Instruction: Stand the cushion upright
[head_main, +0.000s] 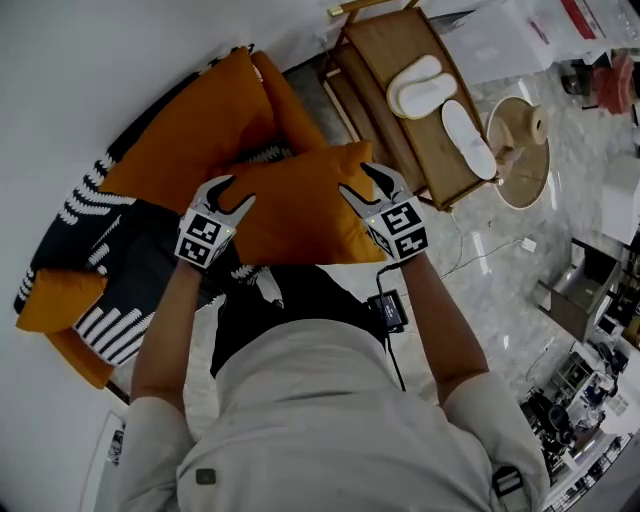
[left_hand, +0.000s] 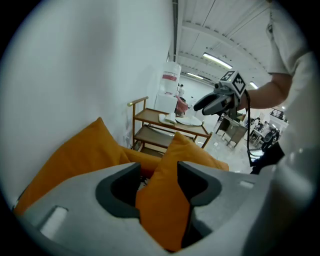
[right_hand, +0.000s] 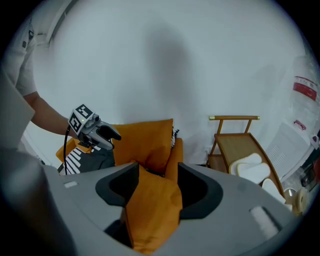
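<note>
Tongs on both sides are released. The left tongs (head_main: 235, 192) and the right tongs (head_main: 357, 180) each have the jaws apart, with 1 corner of the orange cushion (head_main: 300, 210) between them. In the left gripper view the fabric fills most of the gap of the left tongs (left_hand: 159, 172). The right gripper view shows the same for the right tongs (right_hand: 157, 172). I judge that the pads do not press on it yet.

The cushion is in the middle of the head view, just in front of the person. Its far edge lies against the other orange cushion (head_main: 185, 130) at 10 o'clock, which leans on the white wall (head_main: 80, 80). A black-and-white cushion (head_main: 125, 250) lies at 8 o'clock, and a wooden rack (head_main: 375, 50) with slippers (head_main: 420, 85) stands at 2 o'clock. What carries the cushions I cannot tell.

Several things could go wrong, in my judgement:
- Only the corners are between the jaws, so the fabric may slip out during the lift.
- If 1 side holds and the other does not, the cushion will twist and hang.
- The soft filling may let it fold in the middle.
- Once upright, it may fall forward unless it leans on the other orange cushion.
</note>
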